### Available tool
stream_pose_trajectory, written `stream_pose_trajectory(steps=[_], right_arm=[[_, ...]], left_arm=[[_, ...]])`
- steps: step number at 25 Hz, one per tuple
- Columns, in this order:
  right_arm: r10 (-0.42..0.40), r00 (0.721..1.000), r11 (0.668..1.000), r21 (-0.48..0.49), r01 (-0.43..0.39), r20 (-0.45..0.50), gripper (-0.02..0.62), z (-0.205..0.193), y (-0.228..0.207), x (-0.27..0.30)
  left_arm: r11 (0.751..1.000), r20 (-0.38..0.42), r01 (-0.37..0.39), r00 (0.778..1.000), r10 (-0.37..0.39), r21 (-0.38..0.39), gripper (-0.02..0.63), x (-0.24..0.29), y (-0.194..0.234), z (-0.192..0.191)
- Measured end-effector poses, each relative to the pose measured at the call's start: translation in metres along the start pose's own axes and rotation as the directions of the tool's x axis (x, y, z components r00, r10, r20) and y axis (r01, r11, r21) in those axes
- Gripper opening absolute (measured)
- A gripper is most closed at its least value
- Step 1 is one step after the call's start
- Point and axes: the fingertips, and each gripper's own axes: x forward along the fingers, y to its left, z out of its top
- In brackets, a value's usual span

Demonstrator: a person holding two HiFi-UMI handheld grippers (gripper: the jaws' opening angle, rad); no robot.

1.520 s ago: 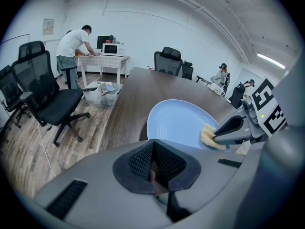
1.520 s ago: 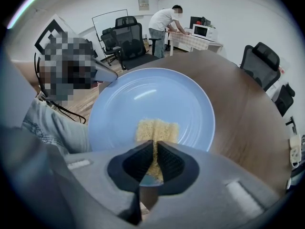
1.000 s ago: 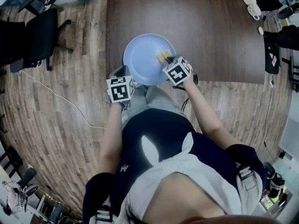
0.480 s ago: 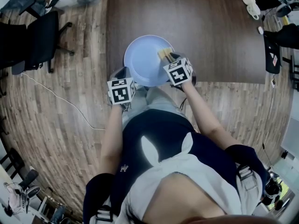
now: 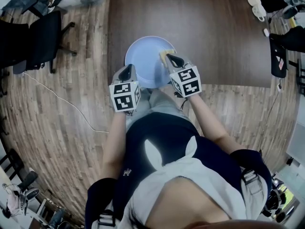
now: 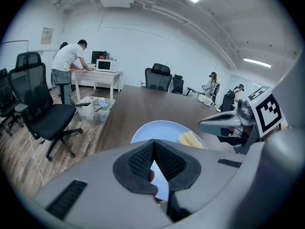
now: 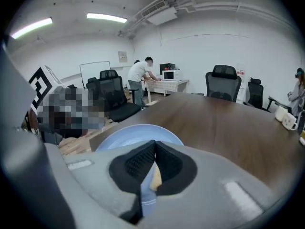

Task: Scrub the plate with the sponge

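Note:
A light blue plate (image 5: 142, 61) lies on the dark table, close to the near edge. On its right part rests a yellow sponge (image 5: 164, 55). My right gripper (image 5: 168, 57) is shut, its tip just above the sponge, nothing between the pads. In the left gripper view, the sponge (image 6: 190, 138) lies flat on the plate (image 6: 157, 129) under the right gripper (image 6: 217, 124). My left gripper (image 5: 127, 69) is shut and empty at the plate's near-left rim. In the right gripper view, plate (image 7: 126, 135) and sponge (image 7: 156, 178) show beyond the closed jaws.
The brown table (image 5: 214, 32) runs away from me; its near edge is just under the grippers. Black office chairs (image 5: 40, 37) stand on the wood floor at left, with a cable (image 5: 62, 101) nearby. White mugs (image 5: 257, 6) sit at the far right. A person (image 6: 66, 68) stands at a far desk.
Both grippers drew back toward me and tilted, so their jaws now show. The right tip has come off the sponge, which stays on the plate.

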Motion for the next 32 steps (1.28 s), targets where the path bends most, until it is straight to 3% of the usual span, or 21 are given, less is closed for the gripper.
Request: stream_pose_trajectory(steps=[6, 10, 17, 32], right_arm=[[0.189, 0.974, 0.982, -0.01, -0.189, 0.123, 0.0, 0.03, 0.043, -0.032], [0.243, 0.962, 0.97, -0.03, -0.242, 0.126, 0.0, 0.036, 0.052, -0.05], [0.266, 0.958, 0.963, -0.075, -0.259, 0.103, -0.002, 0.043, 0.06, -0.079], [0.282, 0.959, 0.957, -0.086, -0.278, 0.031, -0.002, 0.028, 0.052, -0.072]], left_arm=[[0.999, 0.083, 0.04, 0.996, -0.042, 0.026, 0.008, -0.02, -0.039, 0.025], [0.998, 0.147, 0.04, 0.988, -0.047, 0.052, 0.008, -0.035, -0.063, 0.044], [0.996, 0.169, 0.067, 0.983, -0.076, 0.06, 0.008, -0.059, -0.093, 0.057], [0.997, 0.092, 0.077, 0.993, -0.079, 0.032, 0.008, -0.045, -0.106, 0.039]])
